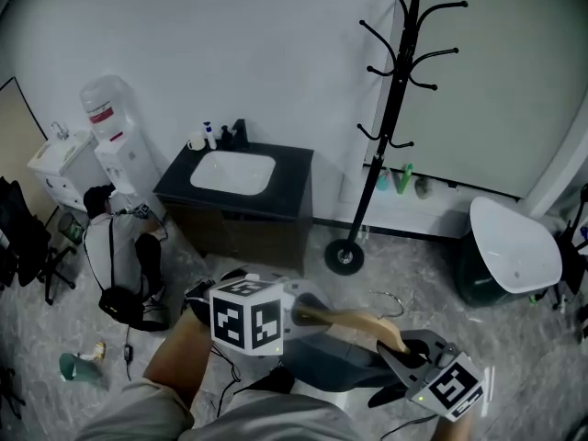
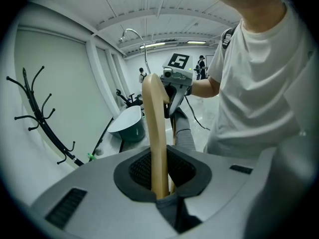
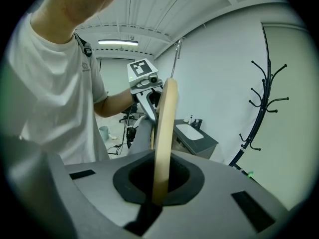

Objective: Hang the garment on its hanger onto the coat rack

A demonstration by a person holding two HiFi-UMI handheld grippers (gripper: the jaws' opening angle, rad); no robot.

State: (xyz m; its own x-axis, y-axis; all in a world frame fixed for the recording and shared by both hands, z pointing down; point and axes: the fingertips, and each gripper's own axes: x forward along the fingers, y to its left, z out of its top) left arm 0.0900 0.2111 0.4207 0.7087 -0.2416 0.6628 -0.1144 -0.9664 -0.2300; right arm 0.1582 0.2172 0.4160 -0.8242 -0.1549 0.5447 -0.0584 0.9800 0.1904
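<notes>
A wooden hanger (image 1: 354,322) with a metal hook (image 1: 390,299) carries a grey garment (image 1: 335,367) low in the head view. My left gripper (image 1: 301,313) is shut on the hanger's left end and my right gripper (image 1: 397,349) on its right end. In the left gripper view the hanger arm (image 2: 155,133) rises from the closed jaws toward the right gripper (image 2: 174,86). The right gripper view shows the hanger (image 3: 164,133) the same way, with the left gripper (image 3: 147,91) at its far end. The black coat rack (image 1: 397,108) stands bare by the wall, well beyond the hanger.
A dark sink cabinet (image 1: 234,196) stands against the wall left of the rack's round base (image 1: 344,257). A water dispenser (image 1: 115,141) and a backpack (image 1: 119,255) are at the left. A white-and-green tub (image 1: 510,246) sits at the right. Cables lie on the floor.
</notes>
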